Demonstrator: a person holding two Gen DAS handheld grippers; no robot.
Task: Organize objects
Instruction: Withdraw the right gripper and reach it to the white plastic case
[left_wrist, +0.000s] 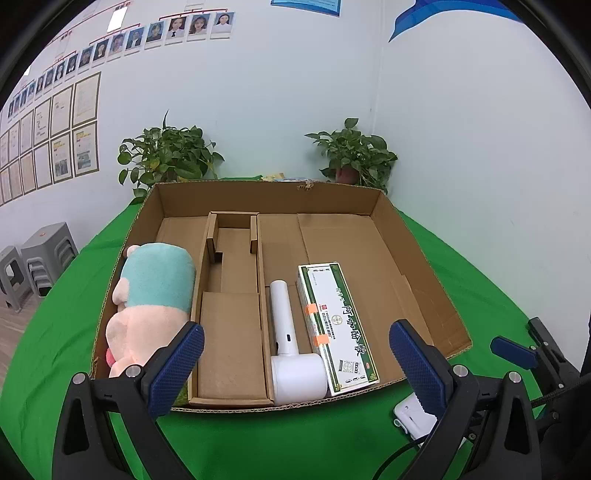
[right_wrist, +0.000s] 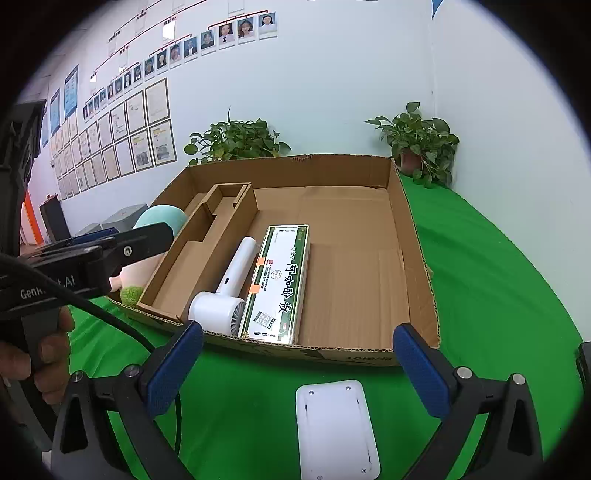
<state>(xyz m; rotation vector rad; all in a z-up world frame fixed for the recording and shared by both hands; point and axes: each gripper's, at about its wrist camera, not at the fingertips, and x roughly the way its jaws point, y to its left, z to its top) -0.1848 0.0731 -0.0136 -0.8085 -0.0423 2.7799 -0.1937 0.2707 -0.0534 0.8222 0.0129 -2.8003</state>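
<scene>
A shallow cardboard box (left_wrist: 413, 258) (right_wrist: 402, 206) sits on the green cloth. In it lie a plush toy (left_wrist: 147, 306) at the left, a white hair dryer (left_wrist: 291, 350) (right_wrist: 229, 291) and a green-and-white carton (left_wrist: 336, 325) (right_wrist: 280, 284) side by side. A cardboard insert (left_wrist: 229, 332) (right_wrist: 199, 251) divides the left part. A flat white device (right_wrist: 336, 428) (left_wrist: 413, 417) lies on the cloth in front of the box, between my right gripper's fingers. My left gripper (left_wrist: 295, 362) is open and empty over the box's front edge. My right gripper (right_wrist: 297, 363) is open and empty above the white device.
Two potted plants (left_wrist: 166, 155) (left_wrist: 354, 155) stand behind the box against the wall. Grey stools (left_wrist: 37, 262) stand at the far left. The left gripper and the hand holding it (right_wrist: 51, 354) show at the left of the right wrist view.
</scene>
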